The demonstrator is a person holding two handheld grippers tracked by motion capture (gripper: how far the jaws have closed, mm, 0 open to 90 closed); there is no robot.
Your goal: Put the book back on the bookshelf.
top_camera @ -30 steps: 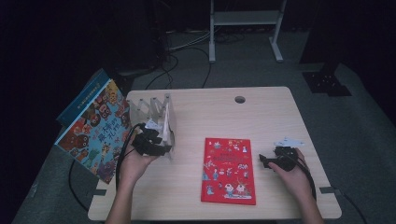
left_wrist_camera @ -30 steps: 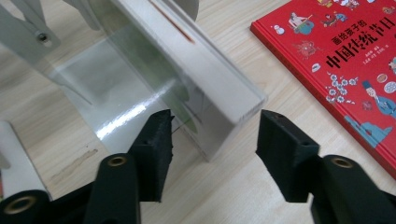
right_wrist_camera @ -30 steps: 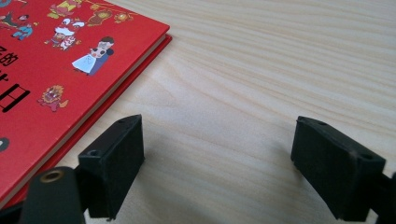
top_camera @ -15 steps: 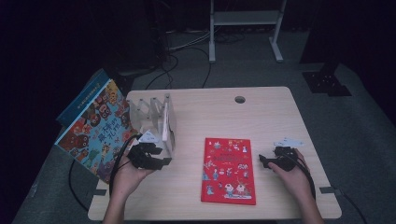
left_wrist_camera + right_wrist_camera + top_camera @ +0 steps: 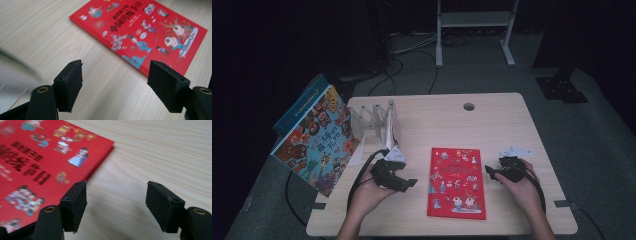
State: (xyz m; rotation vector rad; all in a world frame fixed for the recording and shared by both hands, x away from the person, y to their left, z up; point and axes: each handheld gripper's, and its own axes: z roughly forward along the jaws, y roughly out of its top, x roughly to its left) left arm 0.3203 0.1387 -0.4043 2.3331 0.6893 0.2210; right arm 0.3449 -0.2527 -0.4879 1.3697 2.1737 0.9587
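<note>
The flat red picture book with cartoon figures on its cover (image 5: 458,182) lies closed on the pale wooden surface (image 5: 492,122), between the two tools and touching neither. The left hand-held gripper (image 5: 404,184) is held low just to the book's left, tips turned toward it; its own view shows the jaws spread wide with nothing between them, the book's (image 5: 140,32) near edge lying ahead and to the right of the gap. The right hand-held gripper (image 5: 490,172) sits just beside the book's right edge, likewise gaping and empty; in its view the cover (image 5: 42,162) runs ahead and left of the left jaw, bare wood under the gap. Behind the left hand-held gripper stands a clear, slotted plastic book rack (image 5: 374,120), and beyond it a large multicoloured picture book (image 5: 314,140) leans off the surface's left side. Judgement: the step in hand is the approach to the red book, grasp not yet made. The book lies flat, so the next move appears to call for one jaw to slip under an edge while the other comes down on the cover, probably at the right edge where the tool is nearest; a thin cover pressed flat risks sliding instead of lifting. The rack looks the likely destination.
</note>
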